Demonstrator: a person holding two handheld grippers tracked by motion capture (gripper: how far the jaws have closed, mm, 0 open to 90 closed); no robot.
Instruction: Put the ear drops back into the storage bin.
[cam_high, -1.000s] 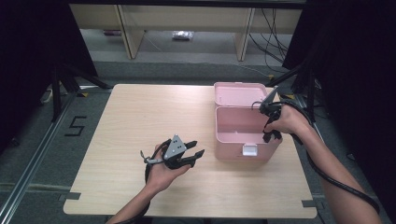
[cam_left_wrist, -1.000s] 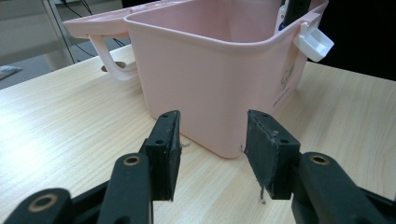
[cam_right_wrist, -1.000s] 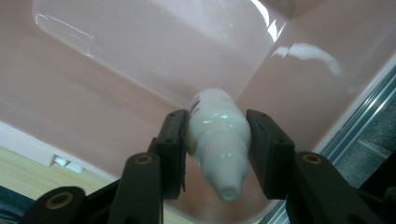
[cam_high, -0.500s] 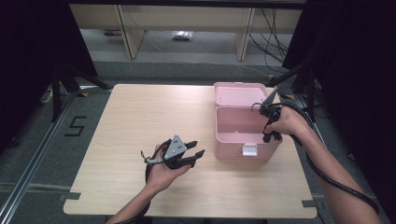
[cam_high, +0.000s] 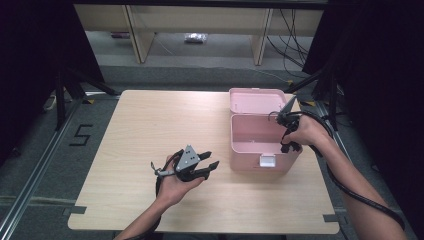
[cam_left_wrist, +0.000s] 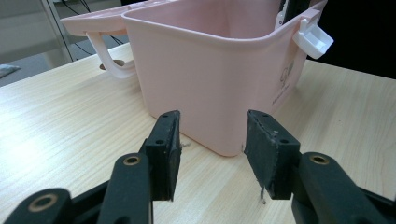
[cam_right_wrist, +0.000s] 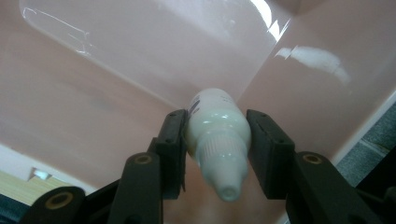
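Observation:
A pink plastic box (cam_high: 260, 145) with its lid swung back stands open on the right half of the wooden table (cam_high: 145, 130). My right gripper (cam_high: 286, 131) reaches down into the box from its right rim. In the right gripper view it is shut on a small white squeeze bottle (cam_right_wrist: 217, 128), nozzle toward the camera, with the box's pink inner walls behind. My left gripper (cam_high: 210, 162) hovers just left of the box, open and holding nothing. In the left gripper view its fingers (cam_left_wrist: 164, 149) frame the box's near corner (cam_left_wrist: 219, 93).
A white latch (cam_high: 267, 161) sits on the box's front wall. Bare table stretches left and behind my left gripper. Shelving and cables lie on the floor beyond the table's far edge.
Almost nothing moved. My right gripper stays in the box and my left gripper holds its place beside it.

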